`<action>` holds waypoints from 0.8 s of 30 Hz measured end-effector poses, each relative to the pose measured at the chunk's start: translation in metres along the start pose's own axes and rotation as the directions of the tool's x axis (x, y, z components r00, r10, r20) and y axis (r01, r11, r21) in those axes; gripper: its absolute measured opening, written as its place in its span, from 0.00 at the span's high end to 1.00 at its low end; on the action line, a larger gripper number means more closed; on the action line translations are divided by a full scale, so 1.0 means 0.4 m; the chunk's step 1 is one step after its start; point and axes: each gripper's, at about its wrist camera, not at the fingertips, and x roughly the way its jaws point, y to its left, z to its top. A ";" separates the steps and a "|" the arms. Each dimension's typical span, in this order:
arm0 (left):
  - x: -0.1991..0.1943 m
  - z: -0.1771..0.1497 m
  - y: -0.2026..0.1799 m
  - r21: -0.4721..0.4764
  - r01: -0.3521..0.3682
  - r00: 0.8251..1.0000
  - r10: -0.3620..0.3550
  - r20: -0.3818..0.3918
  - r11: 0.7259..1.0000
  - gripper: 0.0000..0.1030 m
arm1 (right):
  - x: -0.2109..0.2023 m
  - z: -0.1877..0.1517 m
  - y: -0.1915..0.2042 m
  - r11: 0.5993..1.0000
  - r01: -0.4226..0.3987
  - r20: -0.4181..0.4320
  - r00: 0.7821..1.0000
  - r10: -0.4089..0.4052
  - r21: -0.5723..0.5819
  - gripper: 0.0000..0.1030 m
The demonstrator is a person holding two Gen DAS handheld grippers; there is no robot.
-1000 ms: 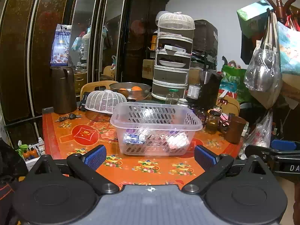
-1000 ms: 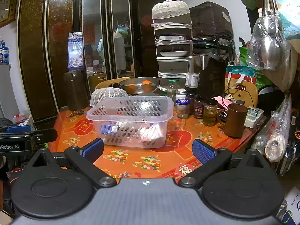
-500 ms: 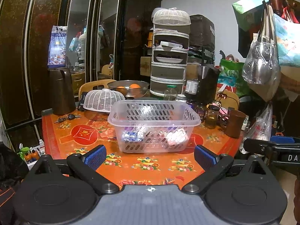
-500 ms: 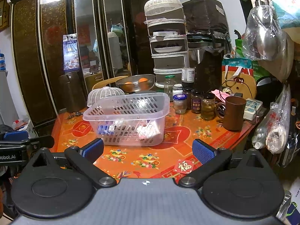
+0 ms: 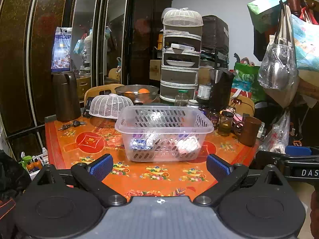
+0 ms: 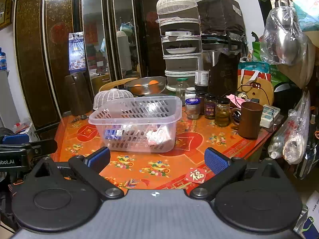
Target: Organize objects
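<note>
A clear slotted plastic basket (image 5: 163,131) (image 6: 137,123) stands in the middle of the orange patterned table (image 5: 159,175) (image 6: 155,165). Through its walls I make out blue packets (image 5: 139,142) (image 6: 111,134) and a white and pink item (image 5: 187,144) (image 6: 155,136) lying inside. My left gripper (image 5: 159,166) hangs open over the table's near edge, well short of the basket, nothing between its blue pads. My right gripper (image 6: 157,159) is open too, near the front edge, and holds nothing. Each view catches the other gripper at its side.
Behind the basket sit a white mesh food cover (image 5: 109,105), a metal bowl of oranges (image 5: 137,93), a dark jug (image 5: 65,95), keys (image 5: 71,124), several jars (image 6: 209,107) and a brown mug (image 6: 249,119). A tiered food rack (image 6: 179,39) stands at the back. Bags (image 6: 285,35) hang at the right.
Both grippers have drawn back and risen a little, so the basket looks slightly farther off and more of the table's front shows. Nothing on the table has moved.
</note>
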 end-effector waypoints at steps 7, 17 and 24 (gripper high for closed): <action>-0.001 -0.003 -0.001 -0.002 0.001 1.000 -0.001 0.000 1.000 0.02 | -0.004 0.001 0.000 1.000 -0.002 0.004 1.000 0.002 0.000 0.00; -0.002 -0.005 -0.005 -0.006 0.001 1.000 -0.001 -0.004 1.000 0.02 | -0.001 0.002 0.004 1.000 -0.007 0.000 1.000 0.007 0.001 0.00; -0.002 -0.006 -0.004 -0.008 0.001 1.000 -0.001 -0.003 1.000 0.02 | 0.000 0.001 0.004 1.000 -0.009 -0.002 1.000 0.009 0.002 0.00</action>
